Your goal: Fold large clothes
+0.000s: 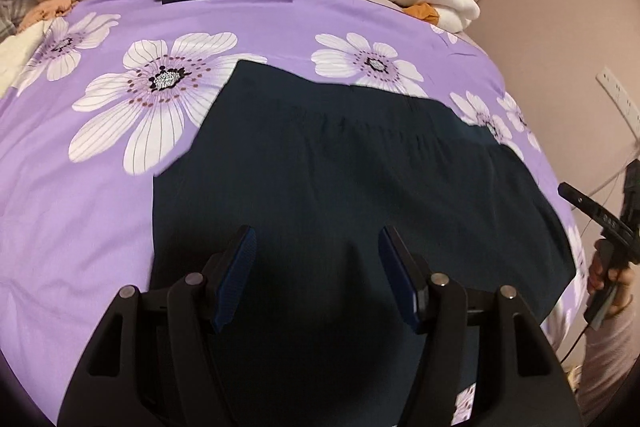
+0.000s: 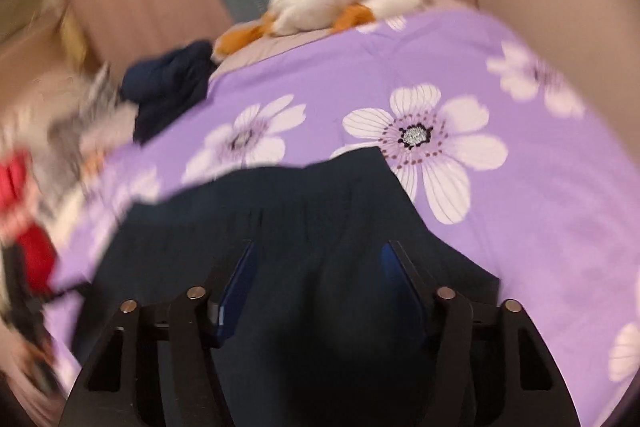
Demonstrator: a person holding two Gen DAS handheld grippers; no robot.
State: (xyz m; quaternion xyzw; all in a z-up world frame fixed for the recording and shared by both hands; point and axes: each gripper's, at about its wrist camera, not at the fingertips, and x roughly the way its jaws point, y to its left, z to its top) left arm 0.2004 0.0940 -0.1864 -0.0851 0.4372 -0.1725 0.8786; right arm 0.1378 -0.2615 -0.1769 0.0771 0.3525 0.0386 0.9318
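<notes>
Left claw (image 1: pixel 318 243): black moulded frame with two angular arms, each carrying a flat blue pad with a fine ribbed texture. Four round silver pivot pins sit across the linkage, and a triangular cut-out opens in each outer arm.

Right claw (image 2: pixel 318 257): same black frame, blue pads and four silver pins; view is motion-blurred. Seen from the left wrist camera, this unit shows a black handle with faint lettering, too small to read. The right hand (image 1: pixel 612 283) shows bare skin and a pale pinkish-grey sleeve.
</notes>
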